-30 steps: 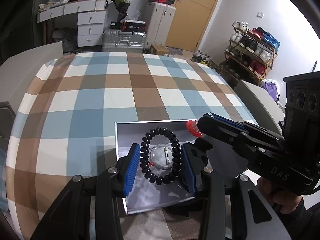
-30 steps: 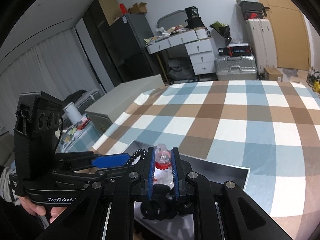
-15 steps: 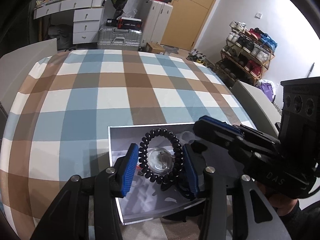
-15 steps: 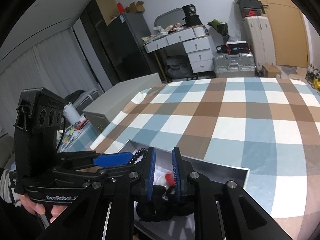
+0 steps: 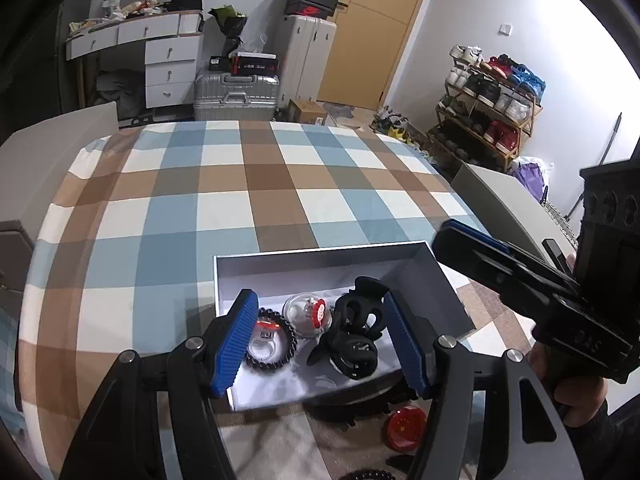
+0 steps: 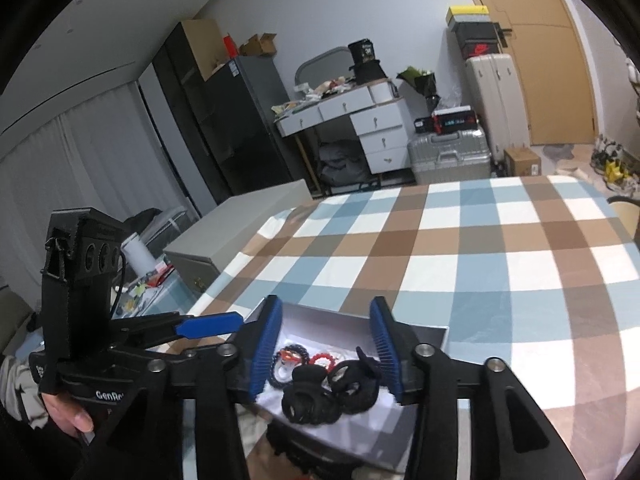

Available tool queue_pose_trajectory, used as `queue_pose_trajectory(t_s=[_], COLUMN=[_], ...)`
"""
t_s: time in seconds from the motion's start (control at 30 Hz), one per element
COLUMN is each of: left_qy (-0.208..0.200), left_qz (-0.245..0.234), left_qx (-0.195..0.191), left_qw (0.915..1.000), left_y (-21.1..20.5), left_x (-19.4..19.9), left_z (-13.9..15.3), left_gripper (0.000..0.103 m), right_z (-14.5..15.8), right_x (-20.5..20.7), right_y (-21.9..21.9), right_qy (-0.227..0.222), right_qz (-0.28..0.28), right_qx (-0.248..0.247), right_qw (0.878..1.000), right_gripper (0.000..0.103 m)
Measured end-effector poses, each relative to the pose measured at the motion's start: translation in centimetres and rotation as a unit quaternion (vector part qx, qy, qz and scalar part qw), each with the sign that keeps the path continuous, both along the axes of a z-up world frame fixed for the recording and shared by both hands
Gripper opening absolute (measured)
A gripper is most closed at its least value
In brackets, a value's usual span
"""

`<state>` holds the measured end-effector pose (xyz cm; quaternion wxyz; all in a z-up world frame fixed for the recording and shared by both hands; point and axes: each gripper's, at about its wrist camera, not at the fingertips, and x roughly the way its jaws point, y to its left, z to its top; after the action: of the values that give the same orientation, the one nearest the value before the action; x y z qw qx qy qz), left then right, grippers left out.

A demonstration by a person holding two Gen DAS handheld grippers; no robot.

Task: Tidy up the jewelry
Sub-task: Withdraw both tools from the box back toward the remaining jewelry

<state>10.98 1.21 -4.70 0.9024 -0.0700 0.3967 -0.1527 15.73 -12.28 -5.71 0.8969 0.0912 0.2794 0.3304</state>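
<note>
While both tongs hang over it: grey box sits on the checked tablecloth, near its front edge.
Left gripper: released, blue pads spread wide, nothing between them, poised above the box.
Right gripper: released, pads wide apart, nothing gripped, above the same box.
Box contents, left: black bead bracelet lying flat around a small clear case with a red tab.
Box contents, centre: clear round case holding a red piece, just beside the bracelet.
Box contents, right: black hair claws, piled together, touching the round case.
Outside box: red round badge on the cloth, just in front of the box wall.
Outside box, bottom edge: second dark beaded item, mostly hidden; kind cannot be told.
Room beyond: silver suitcase and shoe rack, well apart from the table.
</note>
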Motion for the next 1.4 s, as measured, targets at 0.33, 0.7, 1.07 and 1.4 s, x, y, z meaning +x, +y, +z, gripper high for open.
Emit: queue_pose_trajectory(t_s=[0.33,0.7,1.07,1.4], left_qy=[-0.018,-0.062,-0.061,-0.004], left_qz=[0.022,0.043,0.072,0.07], left_qx=[0.025,0.044,0.048,0.055], left_qw=[0.9993,0.9962,0.9944,0.996], left_y=[-0.5,-1.2,-0.8,-0.8], left_x=[-1.9,-4.3,-6.7,-8.8], left_z=[0.6,2.0,1.3,-3.7], left_gripper=[0.068,0.08,0.09,0.1], right_z=[0.8,1.6,0.8,-1.7], right_x=[-3.3,-6.6,-9.8,-11.6], right_y=[-1.9,-2.7,-3.4,-4.3], right_qy=[-0.021,-0.042,-0.051,-0.021], right_qz=[-0.014,-0.024,-0.036,-0.05], right_qx=[0.019,0.012,-0.006,-0.046], right_qw=[1.0,0.999,0.998,0.997], right_gripper=[0.069,0.085,0.102,0.103])
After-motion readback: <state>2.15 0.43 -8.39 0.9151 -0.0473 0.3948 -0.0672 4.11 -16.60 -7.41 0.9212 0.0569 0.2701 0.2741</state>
